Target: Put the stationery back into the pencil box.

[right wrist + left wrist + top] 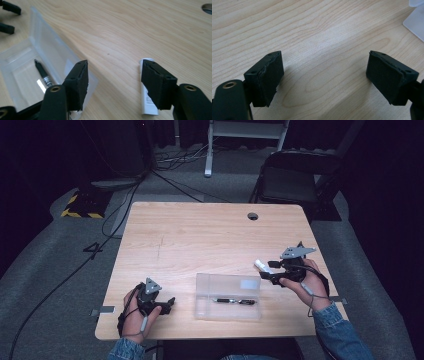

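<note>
**Both grippers open over the table, pen in the clear box**

Nearest the person, the left gripper (169, 304) rests low on the wooden table (200, 235) at its front left, held in the left hand (136, 316). In the left gripper view its jaws stand wide apart with nothing but bare wood grain between them, and a corner of the clear plastic box (415, 21) shows at the upper right.

That clear plastic box (228, 285) sits just to the right of the left gripper, near the table's front edge, lidless and lying flat. Inside it lies a dark pen (234, 301) with a silver band, stretched along the box floor toward its front wall; in the right gripper view the pen (42, 73) runs slantwise within the box (53, 51).

Farther back and to the right, the right gripper (266, 268) is held by the right hand (306, 285) above the table, just past the box's right end. Its jaws are partly open and grip nothing. A white tube (260, 265) lies on the wood beside them; in the right gripper view the white tube (147, 102) is partly hidden behind the right-hand jaw.

Beyond, a round cable hole (253, 216) marks the table's far edge, and a dark folding chair (292, 177) stands behind it on the grey floor.
</note>
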Available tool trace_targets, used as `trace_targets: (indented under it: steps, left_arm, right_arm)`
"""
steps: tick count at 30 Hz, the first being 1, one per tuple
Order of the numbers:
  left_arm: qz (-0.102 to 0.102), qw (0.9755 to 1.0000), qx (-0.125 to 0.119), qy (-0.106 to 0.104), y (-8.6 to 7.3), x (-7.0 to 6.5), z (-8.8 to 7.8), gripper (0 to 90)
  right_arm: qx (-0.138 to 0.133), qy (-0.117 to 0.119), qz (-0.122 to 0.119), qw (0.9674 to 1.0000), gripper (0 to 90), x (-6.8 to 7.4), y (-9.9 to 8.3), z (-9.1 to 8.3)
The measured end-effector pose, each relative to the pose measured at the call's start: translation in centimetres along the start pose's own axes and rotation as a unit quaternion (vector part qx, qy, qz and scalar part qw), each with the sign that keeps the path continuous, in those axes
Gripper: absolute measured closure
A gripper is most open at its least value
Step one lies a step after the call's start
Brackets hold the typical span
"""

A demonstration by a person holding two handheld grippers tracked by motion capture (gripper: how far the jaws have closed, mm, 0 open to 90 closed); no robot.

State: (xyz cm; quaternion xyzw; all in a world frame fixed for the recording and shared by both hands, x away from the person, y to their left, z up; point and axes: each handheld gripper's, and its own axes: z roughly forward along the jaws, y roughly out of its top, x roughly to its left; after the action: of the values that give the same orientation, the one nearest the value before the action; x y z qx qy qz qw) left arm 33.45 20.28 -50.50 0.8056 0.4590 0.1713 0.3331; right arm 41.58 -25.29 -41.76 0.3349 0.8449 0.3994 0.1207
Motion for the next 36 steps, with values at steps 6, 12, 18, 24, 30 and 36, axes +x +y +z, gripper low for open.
trace_targets:
  steps: [6, 12, 18, 24, 30, 36]
  left_arm:
    - [0.004, 1.0, 0.001, 0.001, 0.1, 0.1, 0.0, 14.7]
    - [0.004, 1.0, 0.001, 0.002, 0.1, 0.1, 0.0, 14.7]
    - [0.003, 1.0, 0.001, 0.001, 0.1, 0.0, 0.0, 14.7]
    - [0.004, 1.0, 0.001, 0.002, 0.1, 0.1, 0.0, 14.7]
    - [0.002, 1.0, 0.001, 0.001, 0.1, 0.0, 0.1, 14.5]
    - [0.004, 1.0, 0.002, 0.0, 0.2, 0.1, 0.2, 13.7]
  right_arm:
    - [-0.012, -0.031, 0.036, 0.9988, 34.1, -1.9, -0.2, -0.6]
    - [0.0, -0.061, 0.059, 0.9964, 34.2, -4.1, -0.2, -0.9]
    - [0.006, -0.08, 0.074, 0.9941, 33.3, -5.8, -0.3, -1.1]
    - [0.014, -0.105, 0.086, 0.9907, 32.7, -7.4, -0.2, -1.3]
    - [0.025, -0.128, 0.103, 0.9861, 32.5, -9.0, -0.2, -1.3]
    - [0.031, -0.147, 0.125, 0.9808, 32.3, -10.6, -0.6, -1.1]
